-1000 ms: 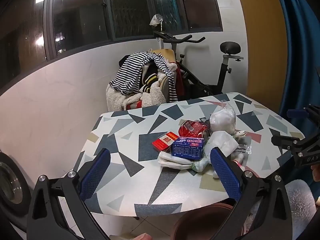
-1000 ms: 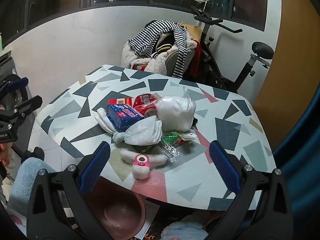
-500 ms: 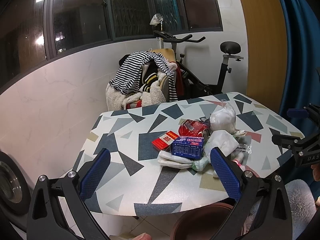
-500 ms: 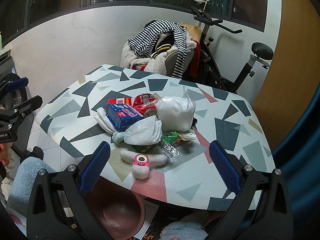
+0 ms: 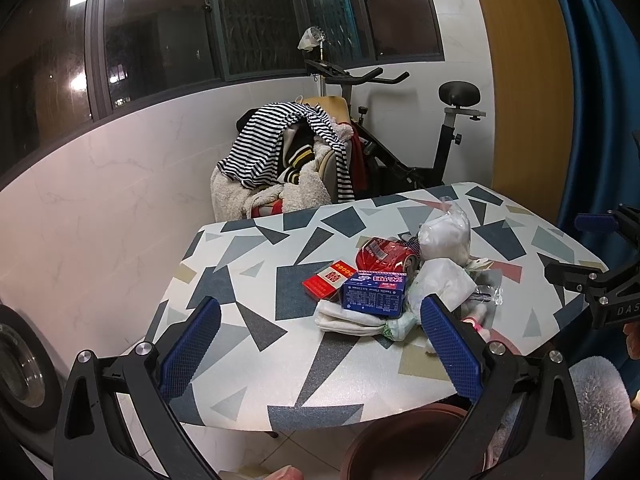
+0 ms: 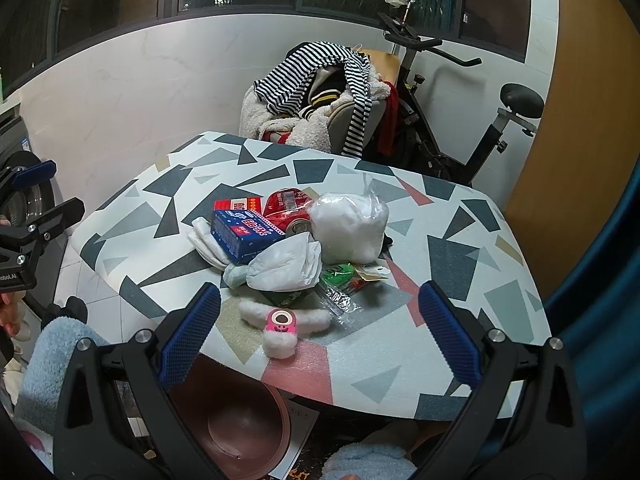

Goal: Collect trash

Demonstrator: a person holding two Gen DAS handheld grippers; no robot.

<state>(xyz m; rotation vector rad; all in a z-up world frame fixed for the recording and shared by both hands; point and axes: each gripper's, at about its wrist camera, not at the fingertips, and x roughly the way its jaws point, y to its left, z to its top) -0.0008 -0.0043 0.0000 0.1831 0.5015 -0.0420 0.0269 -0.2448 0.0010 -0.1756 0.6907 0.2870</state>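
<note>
A trash pile lies on the patterned table: a blue box, a red pack, a crushed red can, a clear bag of white stuff, crumpled white paper, green wrappers and a white fluffy toy with a pink face. My left gripper is open and empty, short of the pile. My right gripper is open and empty, over the table's near edge by the toy.
A brown bin stands on the floor under the table's near edge. A chair heaped with clothes and an exercise bike stand behind the table. A blue curtain hangs at the right.
</note>
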